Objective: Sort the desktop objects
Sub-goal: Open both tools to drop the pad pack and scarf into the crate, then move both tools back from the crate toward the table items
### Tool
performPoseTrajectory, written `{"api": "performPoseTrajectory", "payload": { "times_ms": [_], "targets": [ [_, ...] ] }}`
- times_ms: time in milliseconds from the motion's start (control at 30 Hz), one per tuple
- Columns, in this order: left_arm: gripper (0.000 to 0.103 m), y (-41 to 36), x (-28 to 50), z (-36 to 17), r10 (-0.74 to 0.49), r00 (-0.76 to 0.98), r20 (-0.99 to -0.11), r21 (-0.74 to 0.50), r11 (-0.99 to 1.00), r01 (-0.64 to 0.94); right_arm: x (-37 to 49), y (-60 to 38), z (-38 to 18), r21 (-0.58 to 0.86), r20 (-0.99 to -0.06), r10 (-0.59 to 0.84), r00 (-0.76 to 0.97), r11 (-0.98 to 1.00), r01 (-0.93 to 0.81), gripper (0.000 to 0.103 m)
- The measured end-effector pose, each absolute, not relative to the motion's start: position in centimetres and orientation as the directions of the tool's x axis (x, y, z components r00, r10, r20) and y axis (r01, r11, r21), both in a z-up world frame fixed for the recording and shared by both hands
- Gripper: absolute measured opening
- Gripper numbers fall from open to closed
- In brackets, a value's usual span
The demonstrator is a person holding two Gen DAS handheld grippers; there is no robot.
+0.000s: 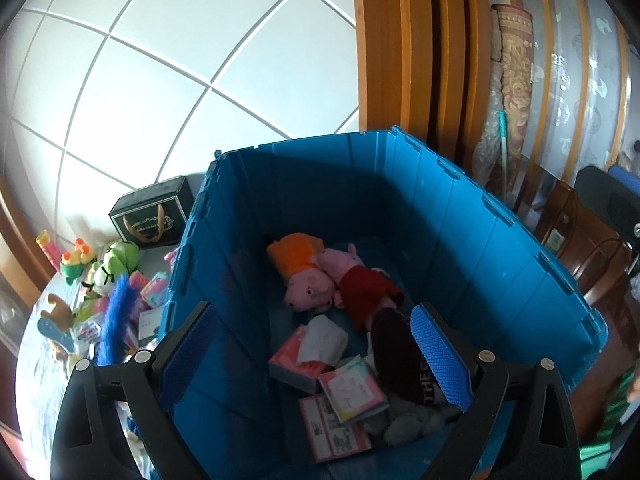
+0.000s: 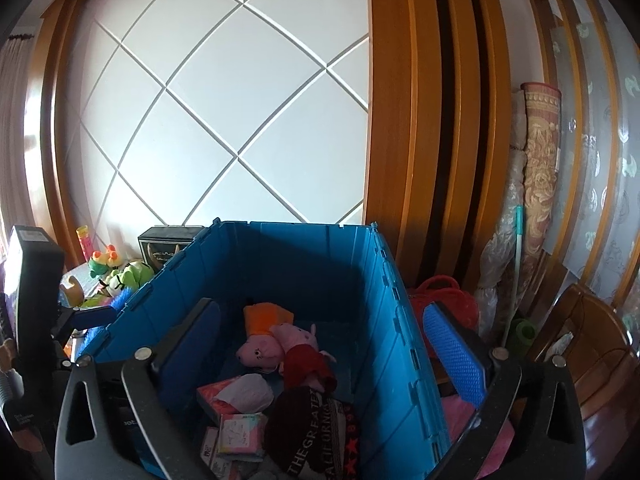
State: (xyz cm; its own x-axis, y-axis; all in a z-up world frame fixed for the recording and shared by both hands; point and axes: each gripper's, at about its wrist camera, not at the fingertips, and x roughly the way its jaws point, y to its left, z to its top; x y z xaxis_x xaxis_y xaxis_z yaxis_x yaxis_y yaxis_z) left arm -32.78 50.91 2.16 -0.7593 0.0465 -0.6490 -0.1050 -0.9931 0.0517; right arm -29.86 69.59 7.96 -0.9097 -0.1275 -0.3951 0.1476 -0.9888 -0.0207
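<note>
Each black tool has blue textured pads and silver screws.

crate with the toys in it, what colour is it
Blue. The crate shows best in the left wrist view.

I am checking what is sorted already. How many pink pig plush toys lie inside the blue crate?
2. The pig in the orange dress lies near the far wall of the blue crate; the pig in the red dress lies against it. Others may be hidden.
</note>
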Motion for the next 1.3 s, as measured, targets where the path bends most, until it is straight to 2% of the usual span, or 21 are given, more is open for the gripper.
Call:
{"api": "performPoseTrajectory", "payload": {
  "times_ms": [367,500,733,1300],
  "targets": [
    [0.102,45.0,-28.7,1.6,-0.032,-0.768,-0.639,0.028,-0.999,0.019,-27.8,67.8,5.4,0.079,-0.421,-0.22,-0.88,-0.975,0.206,0.103],
    [0.102,41.1,-27.1,1.1,-0.112,-0.765,-0.634,0.045,-0.993,0.107,-27.4,65.5,3.8,0.115,-0.438,-0.281,-0.854,-0.96,0.257,0.103],
    [0.102,33.8,-24.8,0.3,-0.178,-0.749,-0.639,0.039,-0.979,0.2,-27.7,59.9,1.9,0.149,-0.476,-0.345,-0.809,-0.938,0.312,0.103],
    [0.102,12.7,-18.4,-2.8,-0.145,-0.741,-0.655,-0.011,-0.979,0.202,-22.7,37.7,1.5,0.089,-0.485,-0.342,-0.805,-0.935,0.343,0.103]
  ]
}}
